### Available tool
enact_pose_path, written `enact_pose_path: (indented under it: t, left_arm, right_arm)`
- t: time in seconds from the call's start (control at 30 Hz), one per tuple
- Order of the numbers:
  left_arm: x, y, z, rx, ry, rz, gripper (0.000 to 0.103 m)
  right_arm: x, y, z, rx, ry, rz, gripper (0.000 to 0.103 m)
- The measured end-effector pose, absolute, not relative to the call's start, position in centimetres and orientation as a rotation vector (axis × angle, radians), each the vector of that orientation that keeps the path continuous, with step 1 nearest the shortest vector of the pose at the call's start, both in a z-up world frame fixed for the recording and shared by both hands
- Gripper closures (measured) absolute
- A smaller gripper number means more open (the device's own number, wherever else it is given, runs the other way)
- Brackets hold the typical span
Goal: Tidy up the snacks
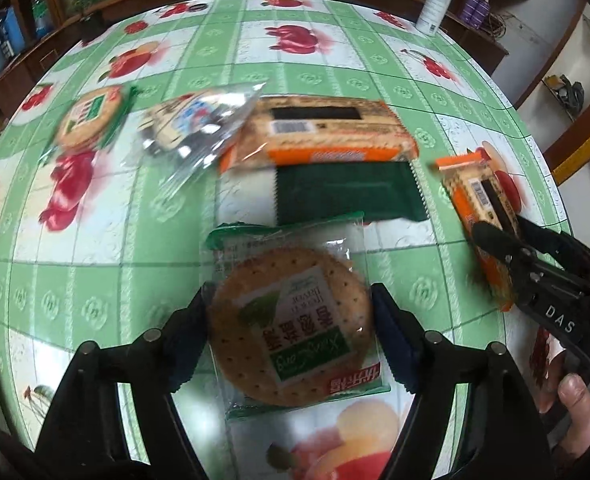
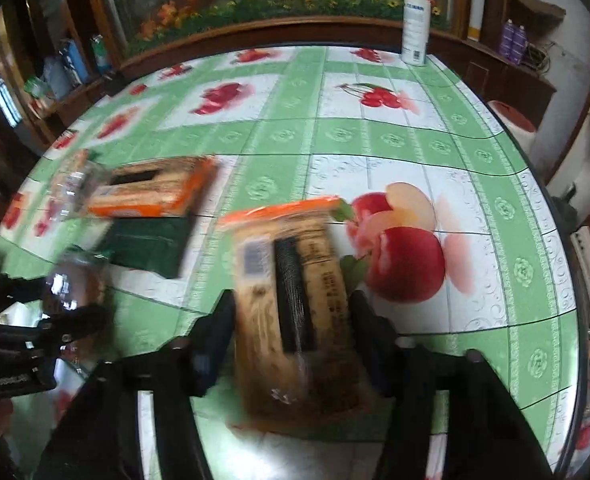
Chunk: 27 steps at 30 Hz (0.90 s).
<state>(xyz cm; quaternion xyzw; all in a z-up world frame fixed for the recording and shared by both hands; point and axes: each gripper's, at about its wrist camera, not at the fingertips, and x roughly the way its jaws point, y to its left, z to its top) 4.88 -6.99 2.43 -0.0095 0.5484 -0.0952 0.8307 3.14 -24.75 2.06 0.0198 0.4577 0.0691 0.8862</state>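
Clear-wrapped round biscuit [image 1: 291, 332] between left gripper [image 1: 291, 340] fingers.

free: far tablecloth [image 2: 335, 136] | blocked: spray bottle [image 2: 415, 20] at far edge

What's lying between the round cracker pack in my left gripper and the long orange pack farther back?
A dark green packet, flat on the tablecloth between the round cracker pack and long orange pack; clearest in the left wrist view.

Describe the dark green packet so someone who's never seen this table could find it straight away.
On the green fruit-print tablecloth, find the long orange cracker pack in the middle. The dark green packet lies flat along its near edge. It alone is plain, opaque and zigzag-edged; neighbouring wrappers are orange or clear.
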Motion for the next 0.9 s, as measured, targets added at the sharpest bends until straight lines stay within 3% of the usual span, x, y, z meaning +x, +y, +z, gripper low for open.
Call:
enact_pose_path:
  t: [0.9]
  left_arm:
    - [-3.8,4.8,6.2,-0.059,1.022,-0.069,0.027]
  right_arm:
    - [-3.6,-11.0,4.7,0.004,0.872,0.415,0.049]
